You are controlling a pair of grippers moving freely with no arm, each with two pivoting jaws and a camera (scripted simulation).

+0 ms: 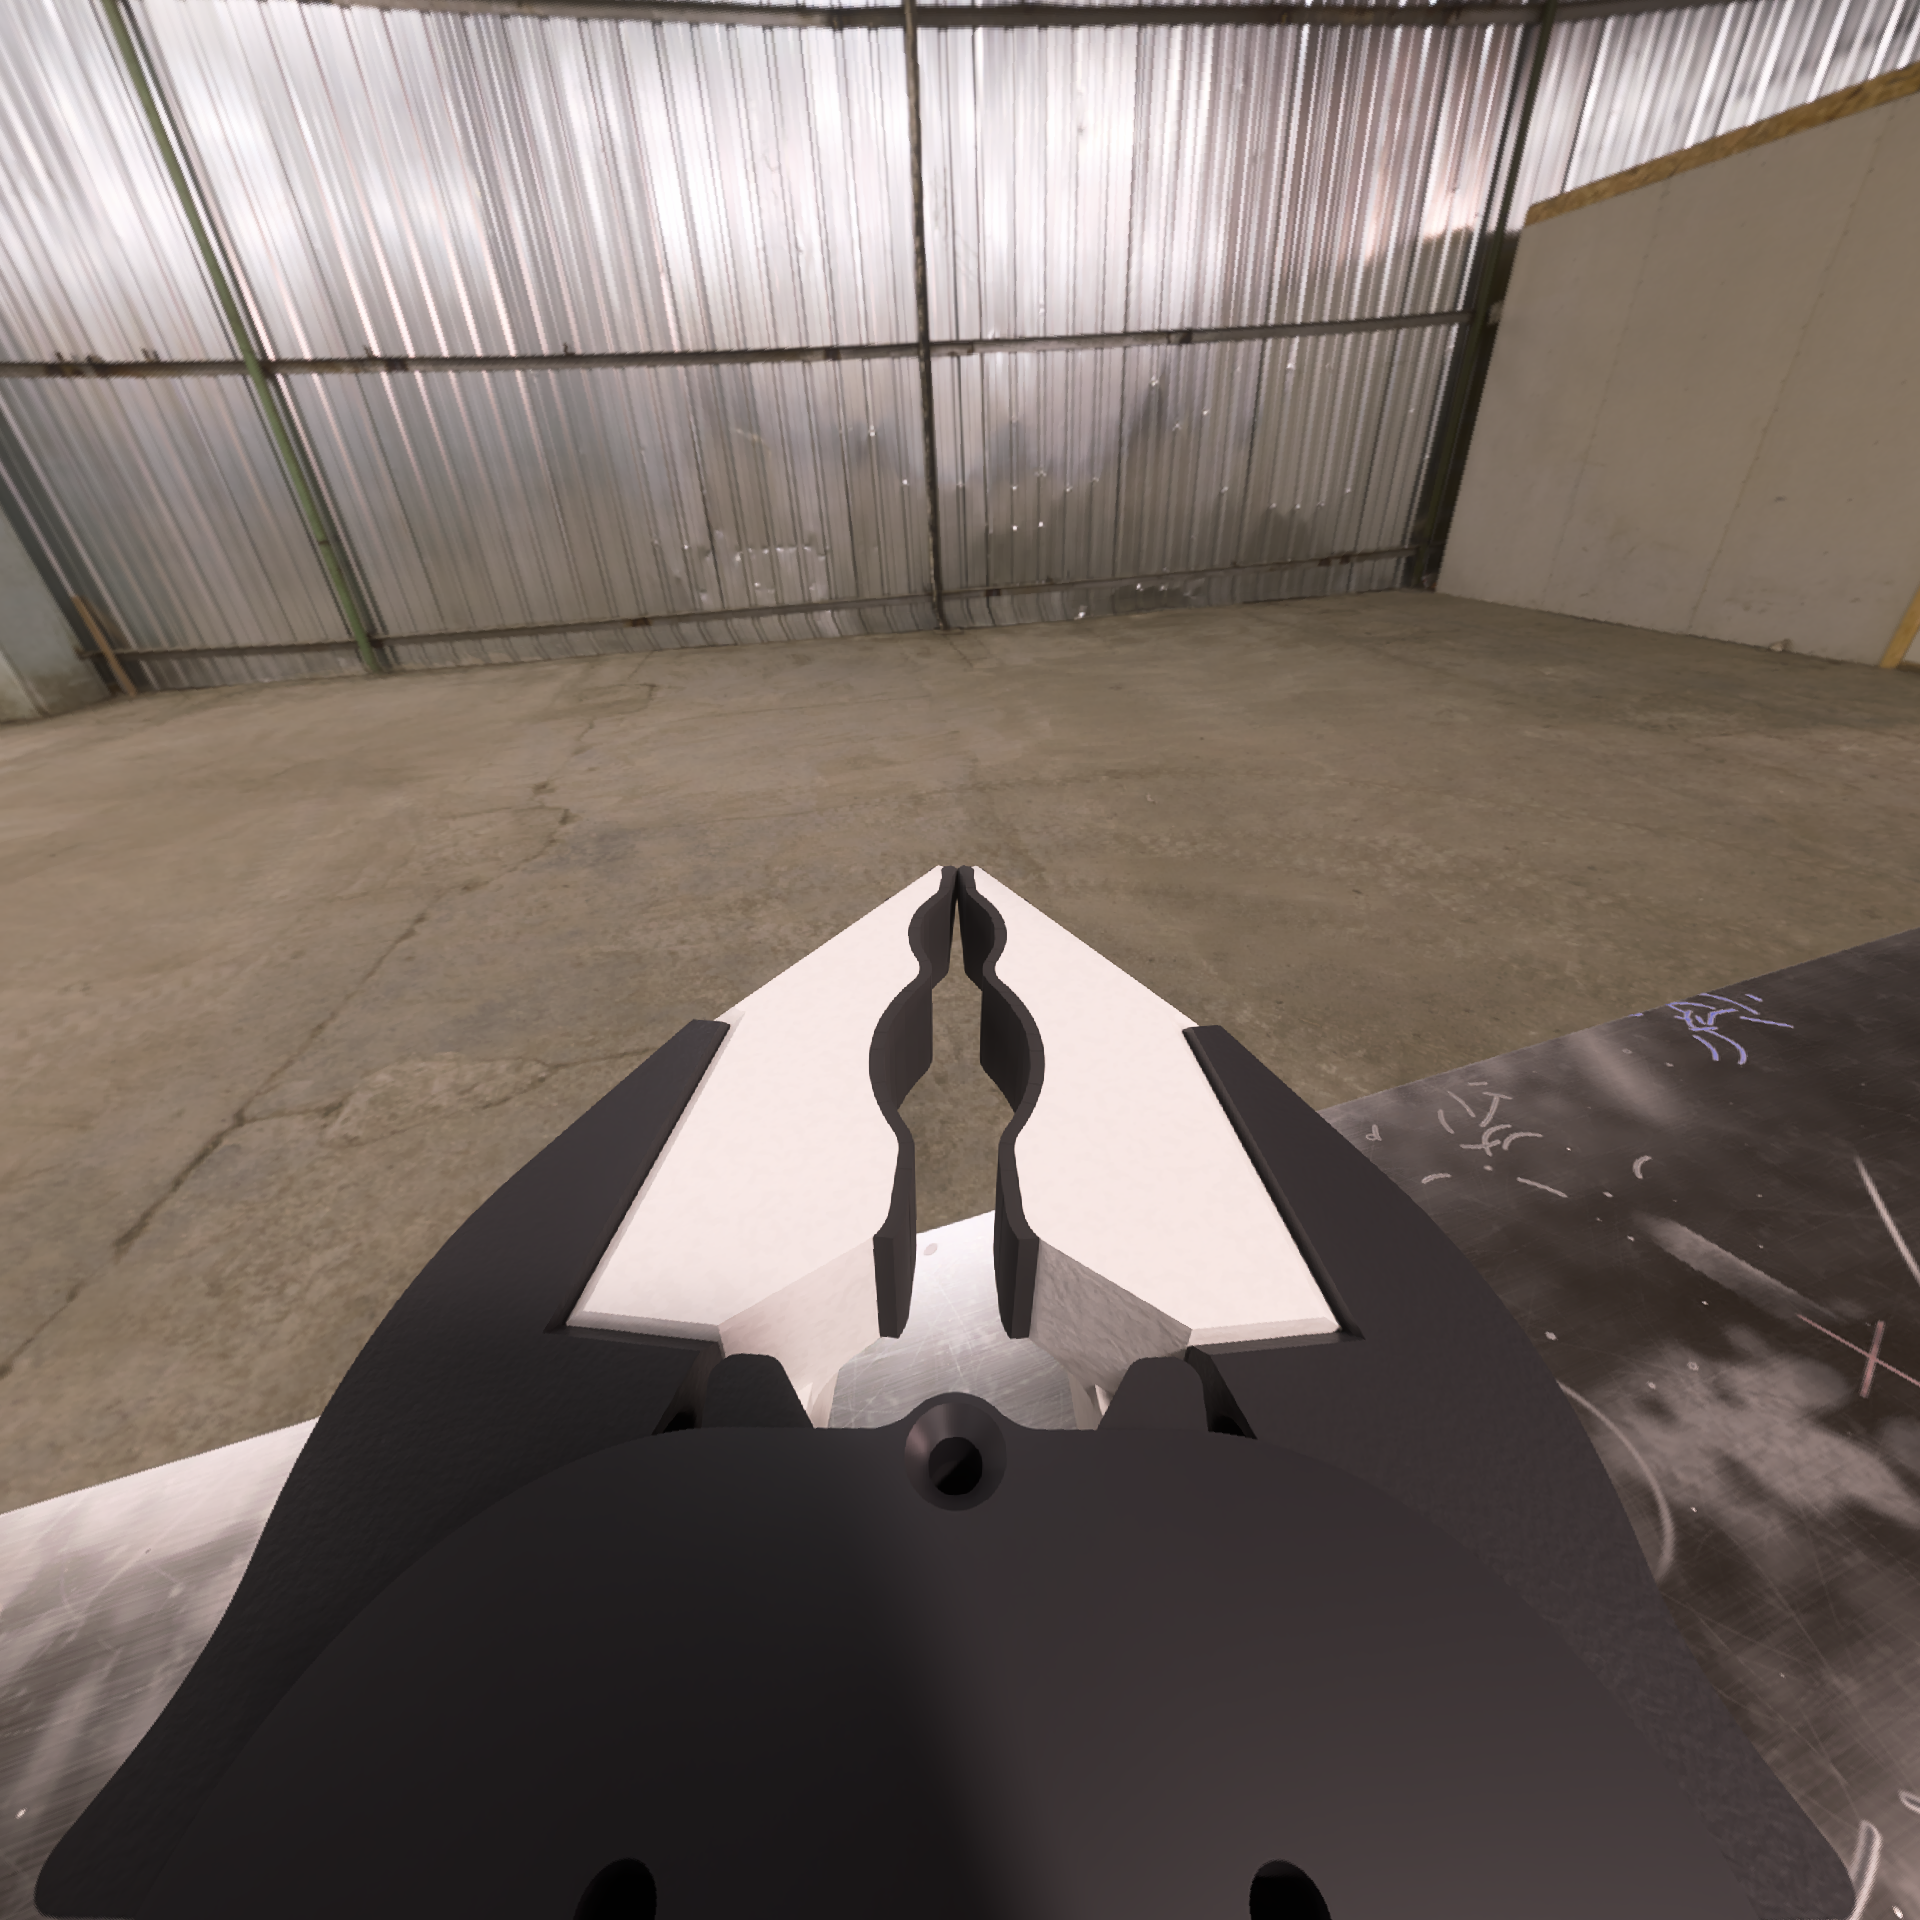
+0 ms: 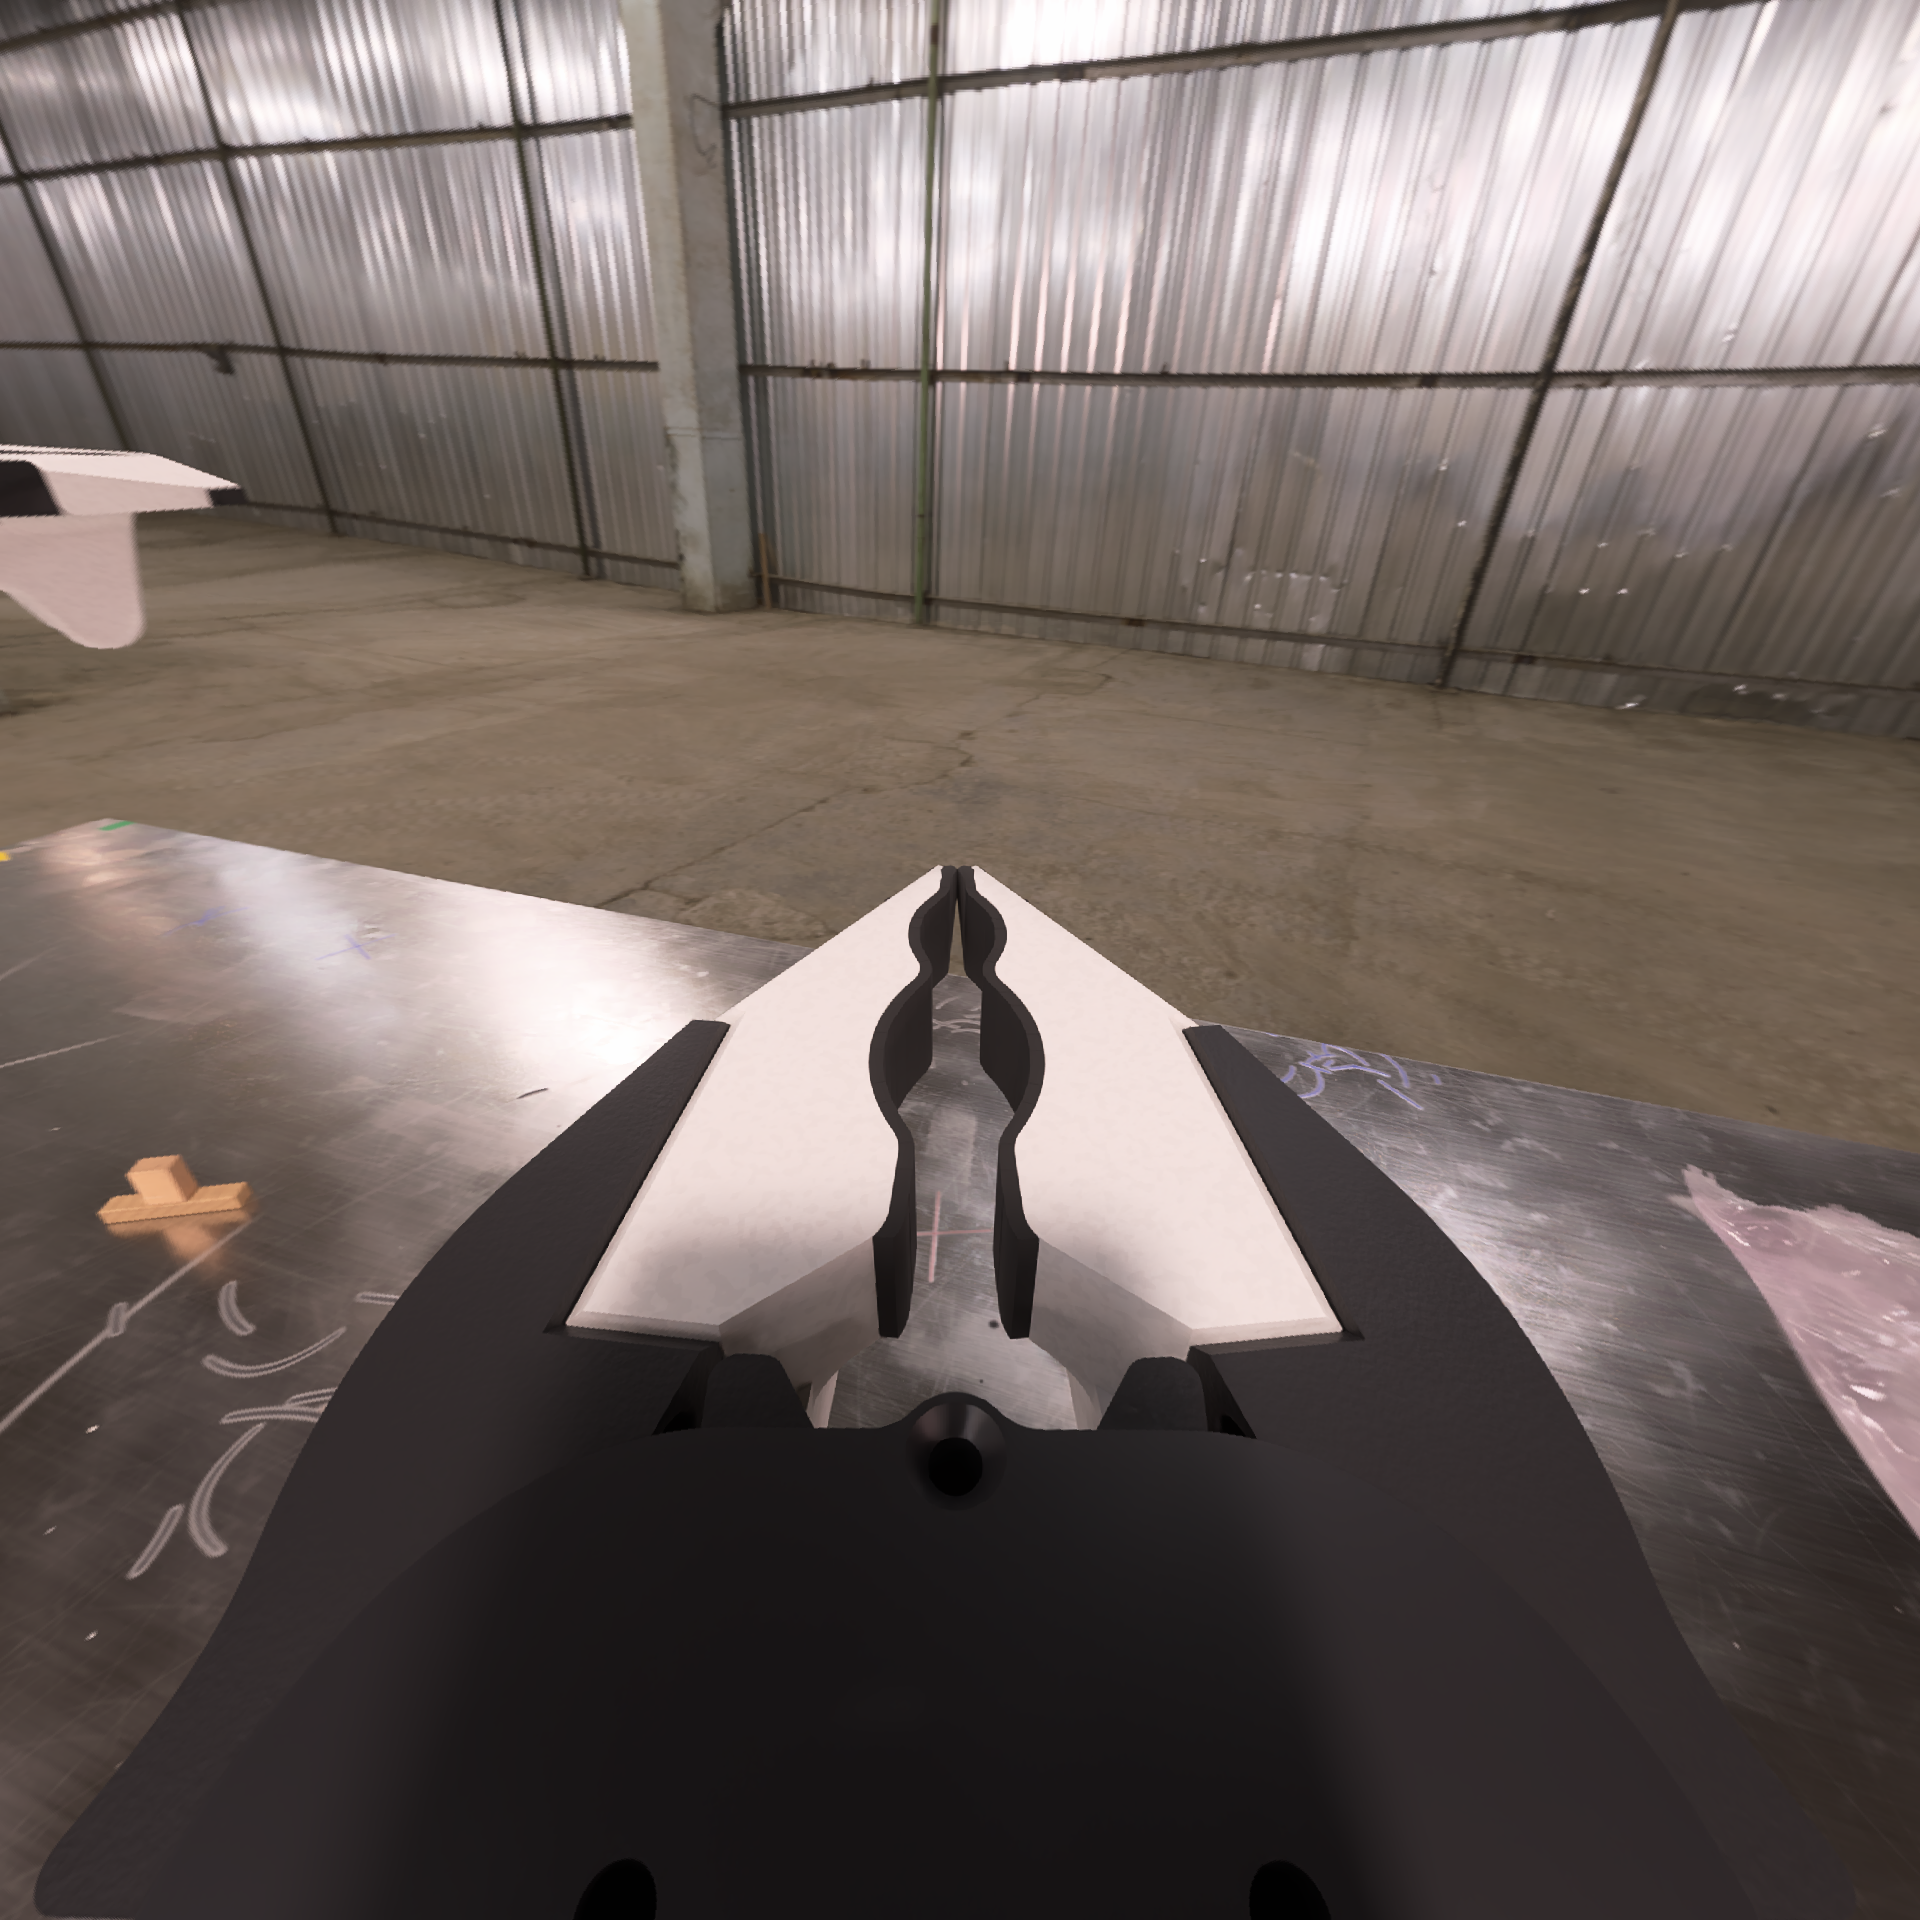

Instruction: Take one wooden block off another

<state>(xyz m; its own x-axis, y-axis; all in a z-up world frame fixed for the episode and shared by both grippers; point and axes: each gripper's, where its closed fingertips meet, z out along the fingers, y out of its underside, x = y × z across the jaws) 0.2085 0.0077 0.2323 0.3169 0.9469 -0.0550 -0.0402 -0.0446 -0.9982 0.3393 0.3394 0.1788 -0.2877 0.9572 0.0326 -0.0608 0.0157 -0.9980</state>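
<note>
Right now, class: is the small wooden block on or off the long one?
On: the small wooden block sits across the long block, untouched.

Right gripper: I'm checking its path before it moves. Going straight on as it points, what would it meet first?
Nothing nearby, it seems. The shut right gripper points past the scratched metal table's far edge; the stacked wooden blocks sit well off to its left. Depth is uncertain.

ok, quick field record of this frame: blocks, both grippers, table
blocks: two wooden blocks stacked crosswise, small one atop a flat one, seen only in the right wrist view
block place: on the metal table, left of the right gripper
left gripper: jaws closed, empty, aimed past the table edge at the floor
right gripper: jaws closed, empty, over the table
contact: neither gripper touches the blocks
task state: stack intact
</note>
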